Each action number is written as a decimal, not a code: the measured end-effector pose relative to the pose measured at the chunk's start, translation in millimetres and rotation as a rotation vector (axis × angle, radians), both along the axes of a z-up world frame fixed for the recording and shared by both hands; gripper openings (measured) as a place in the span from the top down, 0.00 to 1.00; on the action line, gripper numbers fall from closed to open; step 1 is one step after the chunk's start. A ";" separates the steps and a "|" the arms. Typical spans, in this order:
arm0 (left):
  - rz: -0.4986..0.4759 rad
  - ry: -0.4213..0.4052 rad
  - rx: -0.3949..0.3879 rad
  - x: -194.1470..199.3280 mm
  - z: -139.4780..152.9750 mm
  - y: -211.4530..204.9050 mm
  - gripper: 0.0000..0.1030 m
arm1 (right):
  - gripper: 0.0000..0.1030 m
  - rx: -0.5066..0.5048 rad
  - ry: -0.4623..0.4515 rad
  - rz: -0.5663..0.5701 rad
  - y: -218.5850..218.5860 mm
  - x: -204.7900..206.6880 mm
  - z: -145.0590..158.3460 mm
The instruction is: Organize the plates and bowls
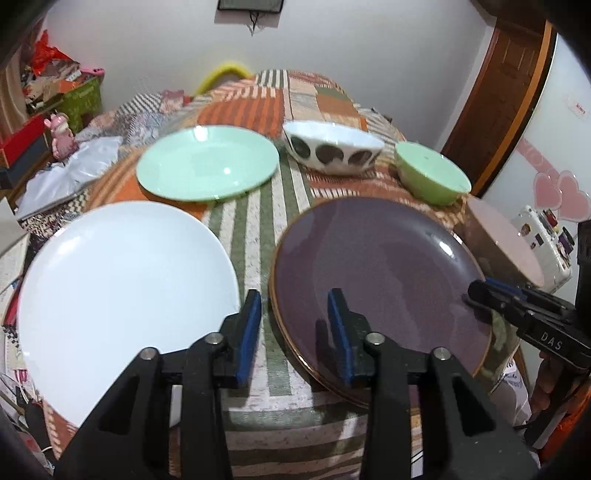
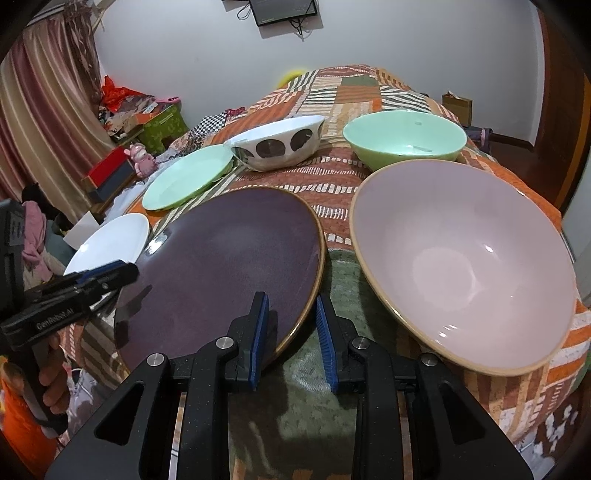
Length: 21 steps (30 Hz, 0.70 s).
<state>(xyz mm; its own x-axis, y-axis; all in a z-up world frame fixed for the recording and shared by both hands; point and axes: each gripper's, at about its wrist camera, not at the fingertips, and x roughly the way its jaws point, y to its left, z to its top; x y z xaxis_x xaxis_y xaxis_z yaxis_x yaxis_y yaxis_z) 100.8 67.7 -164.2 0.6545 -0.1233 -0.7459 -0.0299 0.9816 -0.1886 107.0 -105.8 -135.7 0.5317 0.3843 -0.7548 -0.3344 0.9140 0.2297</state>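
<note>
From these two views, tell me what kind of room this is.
Probably a bedroom at home: the dishes sit on a patchwork quilt that looks spread over a bed, with curtains at one side and a wall-mounted screen above.

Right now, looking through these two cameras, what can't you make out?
White plate: near rim hidden behind left gripper, left view.
Pink bowl: partly hidden by right gripper, left view.
Greenish surface under purple plate: mostly covered, right view.
Wall screen: cut off by top edge, both views.
</note>
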 end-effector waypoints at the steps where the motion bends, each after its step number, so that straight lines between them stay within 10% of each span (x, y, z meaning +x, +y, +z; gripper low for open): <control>1: 0.009 -0.018 0.009 -3.1 4.7 1.5 0.57 | 0.76 0.008 -0.001 0.001 -1.3 -1.0 2.4; 21: 0.172 -0.171 0.102 -43.4 57.4 59.8 0.21 | 0.48 0.002 -0.188 0.167 65.3 2.0 55.4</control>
<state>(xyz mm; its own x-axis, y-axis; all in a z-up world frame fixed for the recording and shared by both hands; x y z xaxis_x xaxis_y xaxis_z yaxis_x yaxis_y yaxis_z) 57.4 127.5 -106.8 0.7772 0.0714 -0.6252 -0.1747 0.9790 -0.1054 109.0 -40.5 -80.2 0.5920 0.4799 -0.6475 -0.5178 0.8421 0.1507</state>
